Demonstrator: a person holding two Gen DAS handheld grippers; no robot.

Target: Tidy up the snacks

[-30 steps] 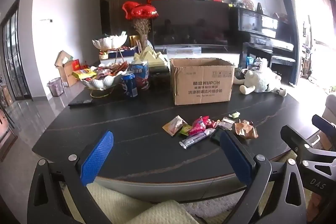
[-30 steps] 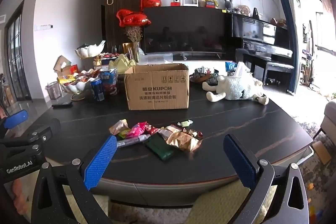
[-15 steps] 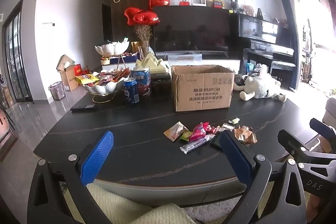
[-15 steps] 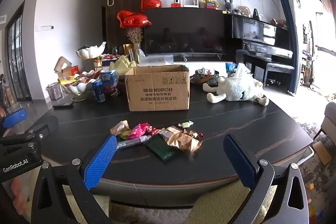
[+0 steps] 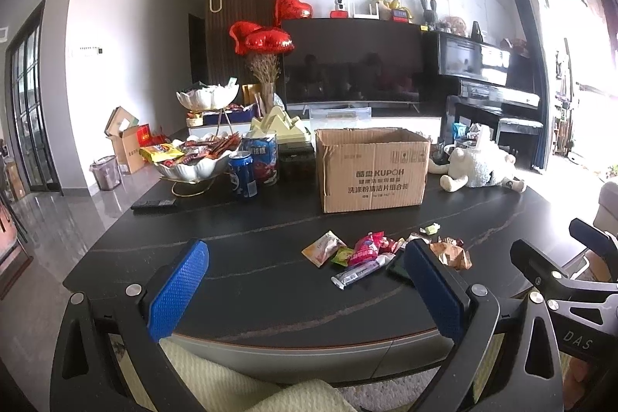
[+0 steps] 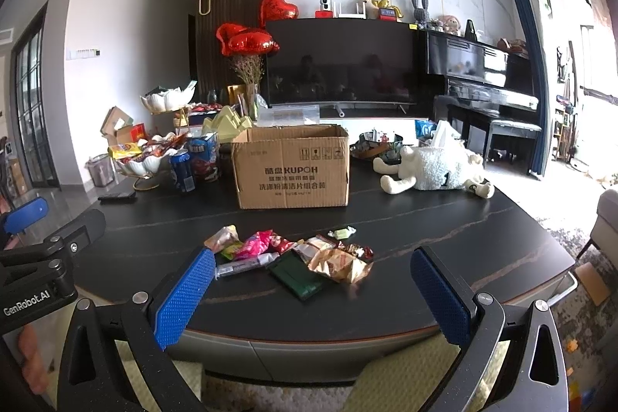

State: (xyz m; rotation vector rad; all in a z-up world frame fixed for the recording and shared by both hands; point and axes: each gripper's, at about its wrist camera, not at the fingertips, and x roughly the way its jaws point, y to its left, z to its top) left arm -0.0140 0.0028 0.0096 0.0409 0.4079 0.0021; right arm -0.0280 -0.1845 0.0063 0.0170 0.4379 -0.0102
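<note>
A loose pile of snack packets (image 6: pixel 293 253) lies near the front of the dark table (image 6: pixel 444 230); it also shows in the left wrist view (image 5: pixel 370 253). It holds a pink packet (image 6: pixel 257 244), a dark green packet (image 6: pixel 297 277) and a crinkled brown bag (image 6: pixel 340 265). An open cardboard box (image 6: pixel 293 167) stands behind the pile and also shows in the left wrist view (image 5: pixel 372 168). My left gripper (image 5: pixel 309 290) is open and empty in front of the table edge. My right gripper (image 6: pixel 313 296) is open and empty, just short of the pile.
A white tiered bowl of snacks (image 5: pixel 193 161), a blue can (image 5: pixel 241 174), a snack carton (image 5: pixel 262 159) and a remote (image 5: pixel 154 205) stand at the left. A white plush toy (image 6: pixel 432 168) lies at the right. A TV and a piano stand behind.
Both grippers have moved slightly up and forward towards the table. Both stay open and empty. Nothing on the table has moved.
</note>
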